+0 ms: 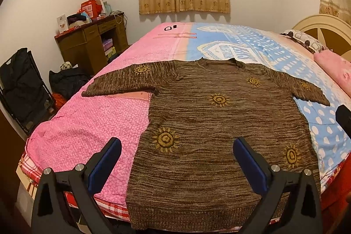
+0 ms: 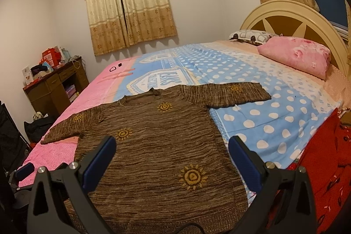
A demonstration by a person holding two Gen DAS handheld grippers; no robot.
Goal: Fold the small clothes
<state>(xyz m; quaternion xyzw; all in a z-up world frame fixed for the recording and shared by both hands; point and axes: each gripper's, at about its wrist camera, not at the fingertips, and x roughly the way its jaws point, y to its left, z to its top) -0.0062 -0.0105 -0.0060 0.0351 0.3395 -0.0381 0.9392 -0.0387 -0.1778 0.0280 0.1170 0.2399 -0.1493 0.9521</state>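
Bed [image 1: 92,137] carries the brown sweater [image 1: 210,131], flat, sleeves spread, hem at the near edge. No fold yet. Left gripper [image 1: 177,151] and right gripper [image 2: 172,149] hover above, jaws apart, empty. Next: probably grab a sleeve, fold inward.

Your brown marled knit sweater [image 1: 221,135] lies flat, face up, unfolded, on near part of bed. Yellow sun motifs scattered over front and sleeves. Round neck points far, ribbed hem hangs at near edge. You see both short sleeves spread out left and right.
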